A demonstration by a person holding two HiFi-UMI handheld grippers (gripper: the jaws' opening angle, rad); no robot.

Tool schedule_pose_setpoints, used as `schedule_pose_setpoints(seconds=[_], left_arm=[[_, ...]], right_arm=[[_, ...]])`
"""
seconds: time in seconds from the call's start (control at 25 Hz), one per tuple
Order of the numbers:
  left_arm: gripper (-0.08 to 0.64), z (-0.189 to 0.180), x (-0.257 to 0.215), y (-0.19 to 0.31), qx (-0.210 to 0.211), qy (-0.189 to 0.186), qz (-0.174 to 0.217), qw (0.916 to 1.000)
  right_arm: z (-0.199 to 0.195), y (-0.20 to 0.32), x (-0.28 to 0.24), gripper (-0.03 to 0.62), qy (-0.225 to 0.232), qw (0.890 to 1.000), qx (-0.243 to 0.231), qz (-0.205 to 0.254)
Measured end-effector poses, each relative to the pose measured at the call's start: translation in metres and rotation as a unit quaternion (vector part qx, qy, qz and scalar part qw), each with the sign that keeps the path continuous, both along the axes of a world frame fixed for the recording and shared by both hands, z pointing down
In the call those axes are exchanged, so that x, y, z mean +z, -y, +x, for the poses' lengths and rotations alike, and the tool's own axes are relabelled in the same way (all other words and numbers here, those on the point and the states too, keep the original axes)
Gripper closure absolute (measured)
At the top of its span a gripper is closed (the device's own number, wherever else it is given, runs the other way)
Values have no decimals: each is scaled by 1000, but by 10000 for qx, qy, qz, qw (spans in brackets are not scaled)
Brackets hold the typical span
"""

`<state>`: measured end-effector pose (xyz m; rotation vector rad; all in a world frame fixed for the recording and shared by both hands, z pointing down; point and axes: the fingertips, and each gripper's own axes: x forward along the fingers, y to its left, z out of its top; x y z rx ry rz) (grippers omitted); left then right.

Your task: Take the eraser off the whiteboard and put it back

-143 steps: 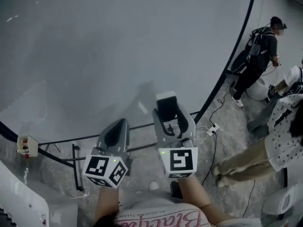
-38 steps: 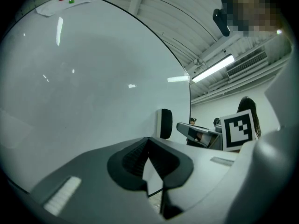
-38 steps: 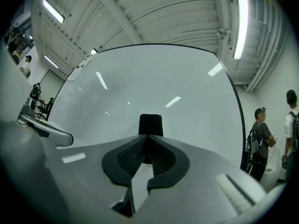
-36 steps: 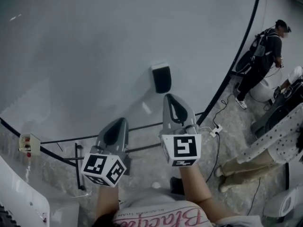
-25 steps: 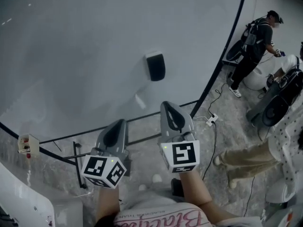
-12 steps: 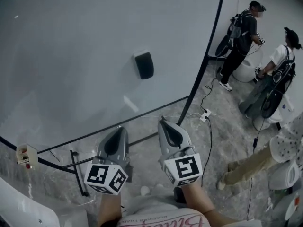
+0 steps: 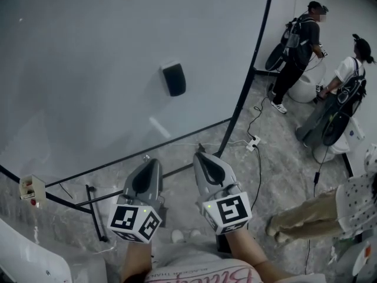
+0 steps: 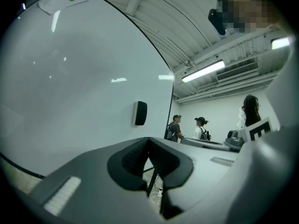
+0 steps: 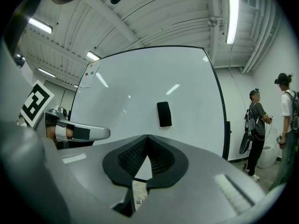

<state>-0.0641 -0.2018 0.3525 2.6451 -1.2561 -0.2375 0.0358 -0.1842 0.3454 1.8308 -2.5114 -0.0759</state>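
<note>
Black rectangular eraser (image 7: 174, 79) adheres to the large white whiteboard (image 7: 88, 63). Grey left gripper (image 8: 149, 139) and grey right gripper (image 9: 147, 136): jaws together, empty, well apart from it.

From my end I count 1 whiteboard (image 7: 88, 69), 1 eraser (image 7: 174, 79), 2 grippers (left gripper (image 7: 146, 161), right gripper (image 7: 199, 154)), 1 power strip (image 7: 254, 141), and 3 bystanders: a bystander in black (image 7: 300, 43), a bystander in a white top (image 7: 350, 75), a bystander in a dotted shirt (image 7: 353, 202).

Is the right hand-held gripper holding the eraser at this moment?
No, the right hand-held gripper is shut and empty, while the eraser sits on the whiteboard ahead of it.
</note>
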Motion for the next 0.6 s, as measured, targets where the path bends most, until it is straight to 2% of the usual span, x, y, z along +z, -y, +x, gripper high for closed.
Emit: schedule_pose_setpoints(seconds=[0.6], left_arm=[[561,-1,-4,-2,-39,-65,50,10000]], right_arm=[[-5,-4,-1,592,-94,9997,-234,26]])
